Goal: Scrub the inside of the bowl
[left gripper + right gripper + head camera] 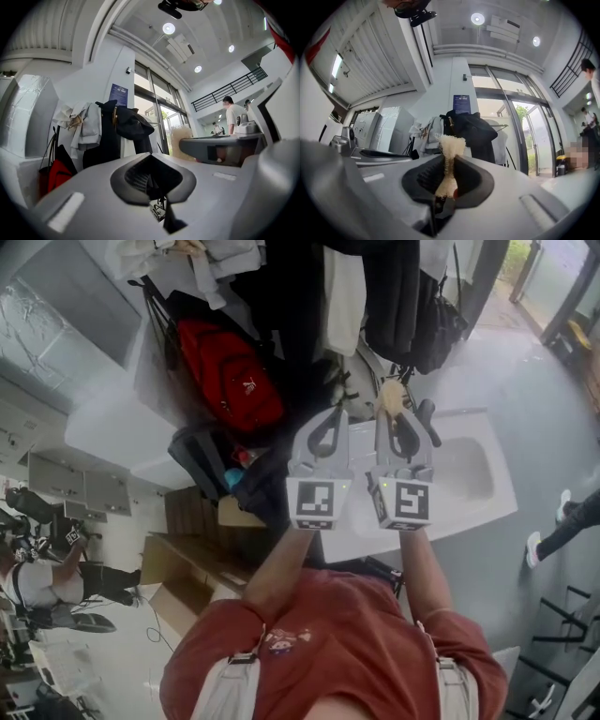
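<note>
Bowl wasn't visible in any view, so can't place it rel. to the white desk (492,507). Scrub pad (451,143), tan and fibrous, prob. light & squashy, was pinched at its waist by the right gripper (449,164) over the desk's near edge. A low hold suits it, leaving the tip free to flex. Left gripper (152,176) was pressed together, empty. Desk looked smooth w/ a sunk basin (459,470). Grey floor (544,399), coats (394,296) & red backpack (230,371) lay beyond the desk.

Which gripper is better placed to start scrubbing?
Right. The right gripper is shut on the beige scrubber, ready to use, while the left gripper is shut with nothing between its jaws.
</note>
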